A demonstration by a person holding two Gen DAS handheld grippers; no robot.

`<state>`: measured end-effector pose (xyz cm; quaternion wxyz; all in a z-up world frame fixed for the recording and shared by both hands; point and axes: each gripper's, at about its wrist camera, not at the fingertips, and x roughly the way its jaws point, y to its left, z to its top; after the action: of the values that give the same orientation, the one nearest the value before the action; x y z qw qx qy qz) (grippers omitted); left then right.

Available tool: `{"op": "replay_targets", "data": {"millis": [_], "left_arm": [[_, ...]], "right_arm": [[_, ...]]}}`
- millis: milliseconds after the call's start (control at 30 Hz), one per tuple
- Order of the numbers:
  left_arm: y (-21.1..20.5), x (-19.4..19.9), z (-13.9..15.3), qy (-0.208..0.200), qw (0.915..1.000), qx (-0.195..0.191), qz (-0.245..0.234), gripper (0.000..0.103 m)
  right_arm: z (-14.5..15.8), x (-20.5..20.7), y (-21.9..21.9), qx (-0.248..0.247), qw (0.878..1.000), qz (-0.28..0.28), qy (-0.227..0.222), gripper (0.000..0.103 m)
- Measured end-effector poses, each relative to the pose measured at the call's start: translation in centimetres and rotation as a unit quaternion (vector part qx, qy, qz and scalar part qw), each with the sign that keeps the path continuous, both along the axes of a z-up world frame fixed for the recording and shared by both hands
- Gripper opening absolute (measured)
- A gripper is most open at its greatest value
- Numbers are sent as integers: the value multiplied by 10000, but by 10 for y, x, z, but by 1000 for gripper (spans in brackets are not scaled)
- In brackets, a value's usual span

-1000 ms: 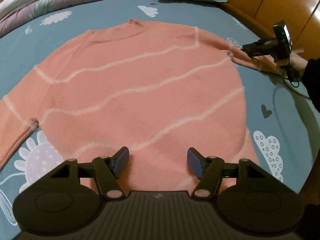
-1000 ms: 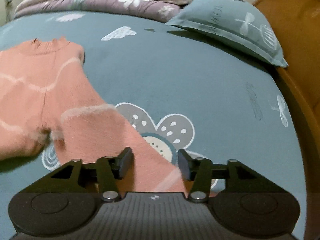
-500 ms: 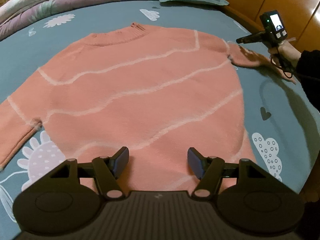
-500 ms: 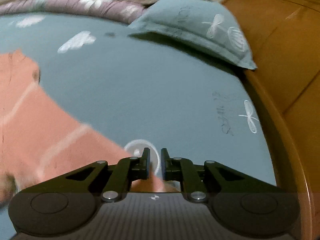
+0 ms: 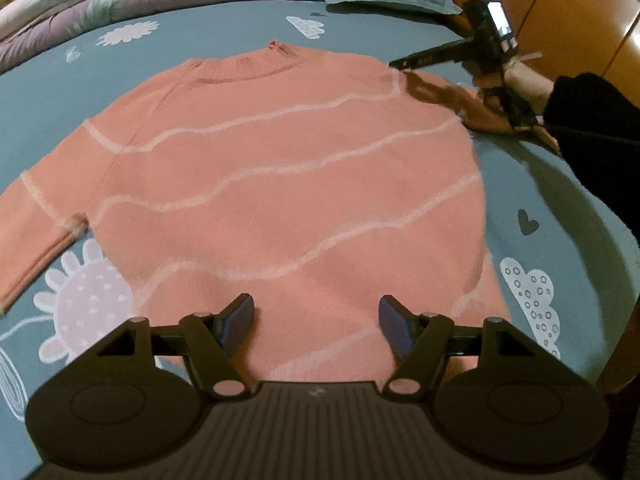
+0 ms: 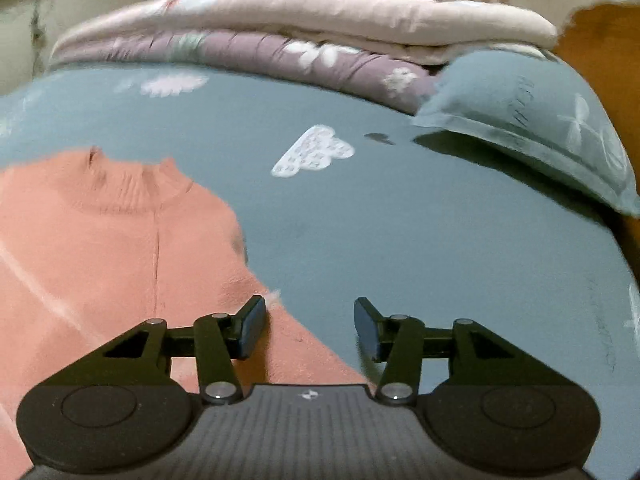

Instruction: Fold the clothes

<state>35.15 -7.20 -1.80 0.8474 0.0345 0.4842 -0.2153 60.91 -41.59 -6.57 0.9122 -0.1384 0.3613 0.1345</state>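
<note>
pink sweater [image 5: 280, 184] flat on bed [image 5: 248, 24], left gripper [image 5: 316, 320] open and empty, right gripper [image 6: 310, 326] just reopened, empty

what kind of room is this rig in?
Most likely a bedroom: the pink knitted sweater lies on a blue patterned bedsheet, with a blue pillow and stacked folded quilts at the far end.

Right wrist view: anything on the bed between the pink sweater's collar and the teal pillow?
Nothing: from collar to pillow only bare blue printed bedsheet, best seen in the right wrist view.
</note>
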Motion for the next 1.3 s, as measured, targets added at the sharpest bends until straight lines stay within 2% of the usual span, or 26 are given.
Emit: {"op": "replay_targets", "data": {"millis": [167, 267, 333, 433, 733, 967, 1067, 1100, 1200, 1233, 1300], "left_arm": [[6, 0, -4, -25, 9997, -209, 102, 69], [4, -2, -5, -71, 9998, -197, 76, 70], [5, -4, -6, -78, 9997, -215, 88, 70], [8, -5, -7, -59, 9996, -265, 110, 70], [9, 0, -5, -42, 9996, -287, 13, 71], [7, 3, -9, -15, 9997, -256, -14, 72], [5, 5, -10, -10, 9997, -240, -19, 73], [4, 5, -10, -16, 9997, -231, -26, 73], [4, 3, -10, -37, 9998, -207, -54, 74], [5, 2, -10, -36, 9997, -226, -49, 74], [9, 2, -9, -23, 9995, -302, -15, 74]], "right_arm": [[-9, -8, 13, -289, 9993, 199, 88, 55], [4, 0, 5, -50, 9997, 180, 156, 56], [10, 10, -5, 222, 9997, -128, 32, 57], [4, 24, -11, 345, 9982, -474, 159, 57], [-2, -5, 13, -28, 9991, 304, 301, 55], [-6, -27, 25, -346, 9978, 562, 80, 55], [-7, -19, 18, -101, 9981, 523, 299, 54], [-7, -15, 13, 43, 9977, 531, 420, 53], [-5, -10, 7, 347, 9953, 601, 678, 30], [-4, -11, 9, 320, 9950, 640, 692, 18], [-1, -12, 17, -5, 9967, 596, 548, 14]]}}
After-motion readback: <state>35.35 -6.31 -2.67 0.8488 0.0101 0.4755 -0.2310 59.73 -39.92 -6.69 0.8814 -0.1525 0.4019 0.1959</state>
